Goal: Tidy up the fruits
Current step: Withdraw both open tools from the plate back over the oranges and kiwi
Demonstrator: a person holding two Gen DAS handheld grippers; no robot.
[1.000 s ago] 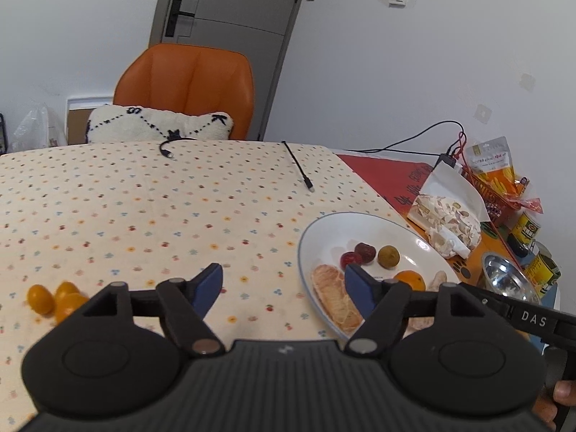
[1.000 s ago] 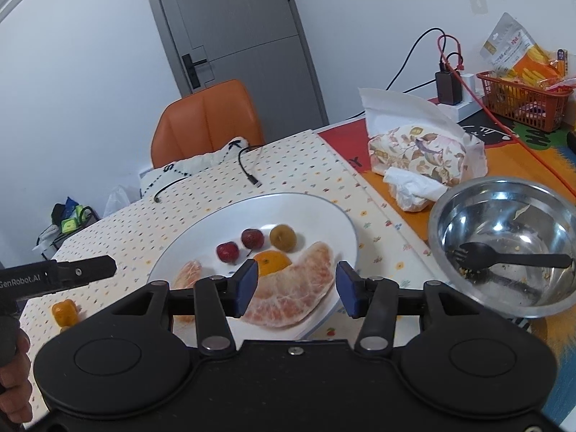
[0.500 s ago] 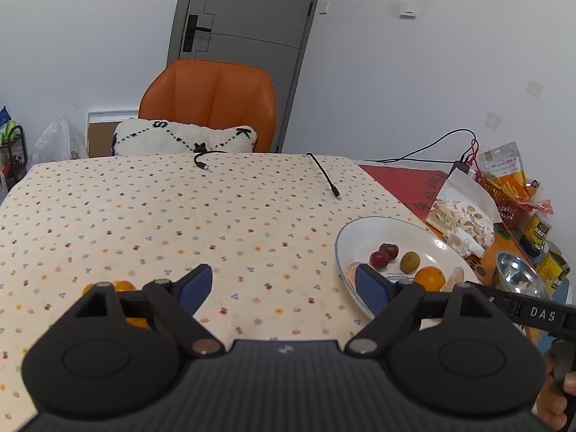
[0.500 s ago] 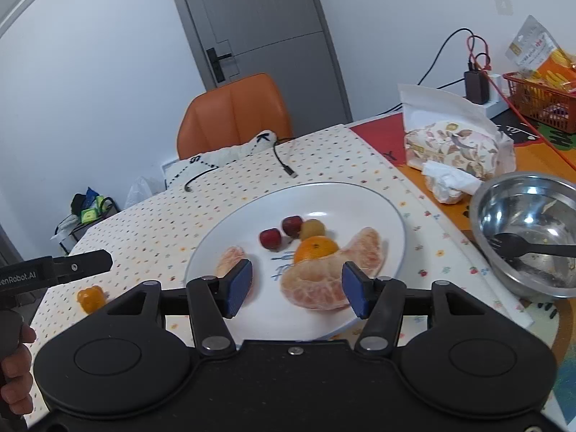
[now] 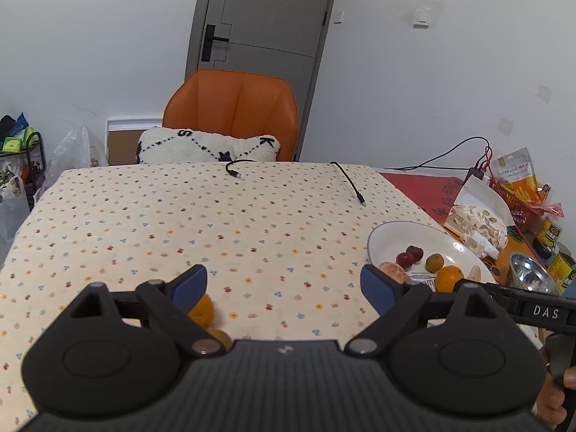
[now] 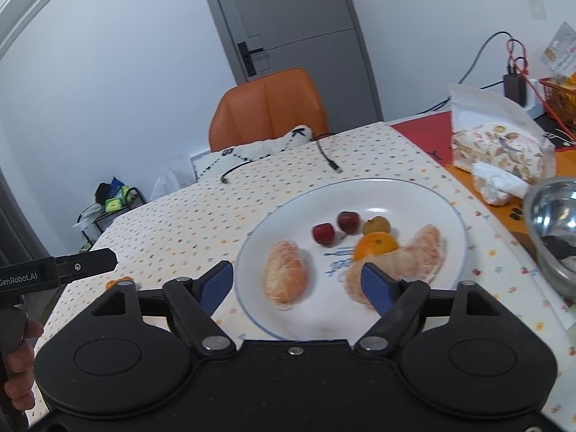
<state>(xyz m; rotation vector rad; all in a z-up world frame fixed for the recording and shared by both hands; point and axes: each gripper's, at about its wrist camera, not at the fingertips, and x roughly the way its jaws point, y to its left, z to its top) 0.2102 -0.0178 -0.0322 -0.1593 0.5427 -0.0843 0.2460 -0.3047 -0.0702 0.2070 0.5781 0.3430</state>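
A white plate (image 6: 414, 194) on the dotted tablecloth holds two peeled citrus pieces (image 6: 286, 275), two red fruits (image 6: 323, 233), a small brownish fruit (image 6: 376, 225) and an orange (image 6: 376, 245). My right gripper (image 6: 297, 284) hovers at the plate's near rim, its jaws opening, nothing pressed between them. In the left wrist view the same plate (image 5: 396, 232) lies to the right. My left gripper (image 5: 284, 282) is over bare cloth, jaws opening and empty. Small orange fruits (image 5: 202, 310) lie on the cloth, partly hidden under its left finger.
A steel bowl (image 6: 550, 230) and a patterned bag (image 6: 504, 151) sit right of the plate. Two black cables (image 5: 349, 183) lie at the far table edge. An orange chair (image 5: 234, 108) with a cushion stands behind. Snack packets and cans crowd the far right.
Both grippers pulled back from the plate and their jaws widened. The right gripper's jaws, earlier around the large citrus piece, now stand apart from it. The small orange fruits slid under the left finger.
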